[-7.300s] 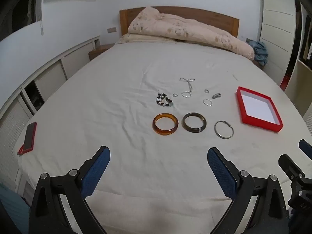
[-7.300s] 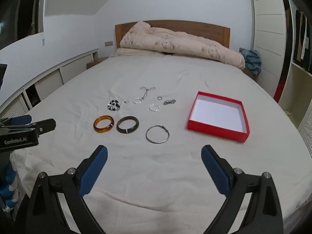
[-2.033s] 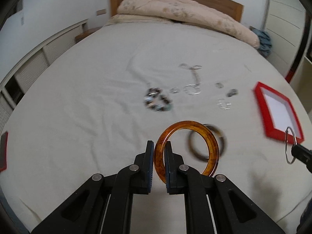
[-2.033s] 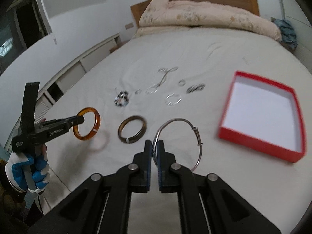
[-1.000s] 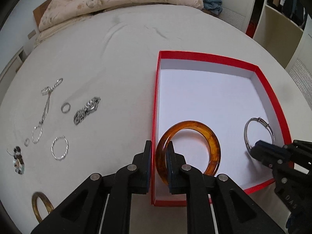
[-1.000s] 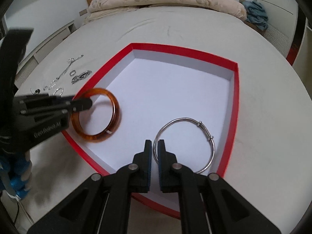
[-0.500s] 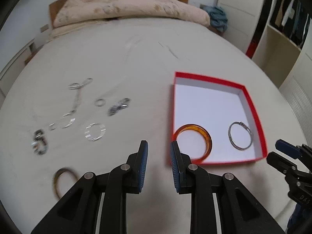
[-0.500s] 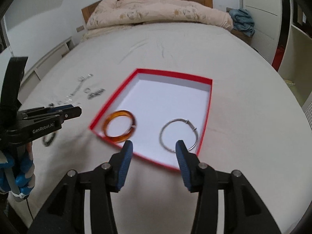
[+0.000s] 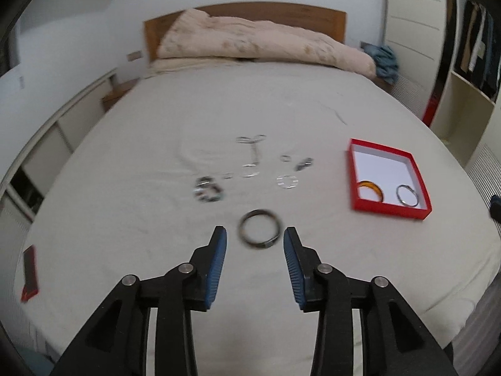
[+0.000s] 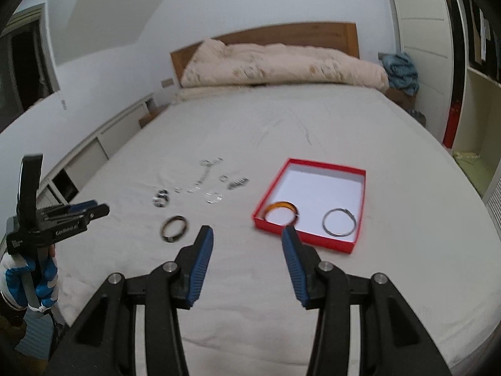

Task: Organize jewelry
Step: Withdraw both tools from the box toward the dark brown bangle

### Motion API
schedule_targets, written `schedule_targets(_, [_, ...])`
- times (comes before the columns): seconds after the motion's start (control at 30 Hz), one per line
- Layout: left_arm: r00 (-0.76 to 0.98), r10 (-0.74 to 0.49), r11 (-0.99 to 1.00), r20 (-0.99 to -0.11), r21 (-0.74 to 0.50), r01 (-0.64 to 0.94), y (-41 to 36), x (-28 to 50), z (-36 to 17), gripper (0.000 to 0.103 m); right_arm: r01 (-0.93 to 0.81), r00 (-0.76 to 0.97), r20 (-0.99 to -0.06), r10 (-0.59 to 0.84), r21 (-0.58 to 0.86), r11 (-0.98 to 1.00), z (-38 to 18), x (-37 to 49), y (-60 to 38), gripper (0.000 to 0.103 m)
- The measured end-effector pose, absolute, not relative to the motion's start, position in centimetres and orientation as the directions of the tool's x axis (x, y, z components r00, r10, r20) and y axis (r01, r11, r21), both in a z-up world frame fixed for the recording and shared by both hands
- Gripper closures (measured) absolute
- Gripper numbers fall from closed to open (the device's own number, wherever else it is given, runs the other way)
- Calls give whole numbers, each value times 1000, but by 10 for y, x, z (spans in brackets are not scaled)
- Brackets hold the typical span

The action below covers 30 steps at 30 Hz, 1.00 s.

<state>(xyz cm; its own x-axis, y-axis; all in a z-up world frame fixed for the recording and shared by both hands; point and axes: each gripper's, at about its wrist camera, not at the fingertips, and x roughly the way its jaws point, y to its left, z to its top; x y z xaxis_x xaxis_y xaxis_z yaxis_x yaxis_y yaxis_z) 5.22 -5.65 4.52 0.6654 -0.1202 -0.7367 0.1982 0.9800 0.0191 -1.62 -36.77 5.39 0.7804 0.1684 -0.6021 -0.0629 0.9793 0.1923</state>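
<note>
The red box [image 9: 389,211] [image 10: 300,240] lies on the bed with the amber bangle [image 9: 369,189] [image 10: 280,210] and the thin silver bangle [image 9: 407,195] [image 10: 339,221] inside it. A dark bangle [image 9: 259,227] [image 10: 174,227] rests on the sheet just beyond my left gripper [image 9: 254,243], whose jaws are opening with nothing between them. My right gripper [image 10: 247,242] hangs open and empty above the sheet, near the box's front corner. Farther off lie a beaded bracelet [image 9: 208,190] [image 10: 161,201], several small rings and a chain [image 9: 252,148].
A rolled duvet [image 9: 260,44] and the wooden headboard sit at the far end of the bed. A red phone [image 9: 29,274] lies at the left edge. A gloved hand [image 10: 29,277] holds the left gripper. Wardrobe shelves stand at the right.
Both grippers let go of their bangles in the box, opened, and pulled back and up. The left one swung left over the dark bangle.
</note>
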Motion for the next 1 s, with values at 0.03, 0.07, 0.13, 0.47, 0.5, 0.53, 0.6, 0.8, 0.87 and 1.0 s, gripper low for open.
schedule_targets(0.03, [672,-114,983,-732,16,184,-42,44,48,63,-68,788,-591,172,194,979,60,-24,-362,59])
schedule_targets(0.07, [676,-112,985,-728,10,174,-33,38,51,63,-74,794,-582,176,195,978,65,-31,-356,59])
schedule_targets(0.13, [688,-110,988,-717,-4,154,-12,23,58,62,-83,807,-563,180,194,977,75,-44,-347,59])
schedule_targets(0.47, [750,-98,995,-654,-45,91,51,-44,81,58,-145,860,-470,201,153,978,122,-102,-302,59])
schedule_targets(0.5, [753,-95,995,-651,-46,86,55,-48,81,58,-151,863,-463,203,148,977,125,-105,-299,59])
schedule_targets(0.53, [754,-95,995,-650,-52,80,59,-52,81,58,-155,865,-458,205,145,977,127,-108,-296,59])
schedule_targets(0.6, [755,-94,996,-648,-60,72,62,-55,80,58,-164,870,-447,209,138,977,130,-111,-290,59])
schedule_targets(0.8, [751,-80,997,-656,-70,45,71,-48,71,58,-179,864,-453,220,133,975,126,-99,-281,59])
schedule_targets(0.87, [747,-83,996,-660,-73,46,70,-41,66,58,-180,859,-460,224,140,974,119,-90,-281,60])
schedule_targets(1.0, [723,-101,995,-684,-80,64,62,-21,48,58,-175,841,-491,229,155,972,98,-66,-281,60])
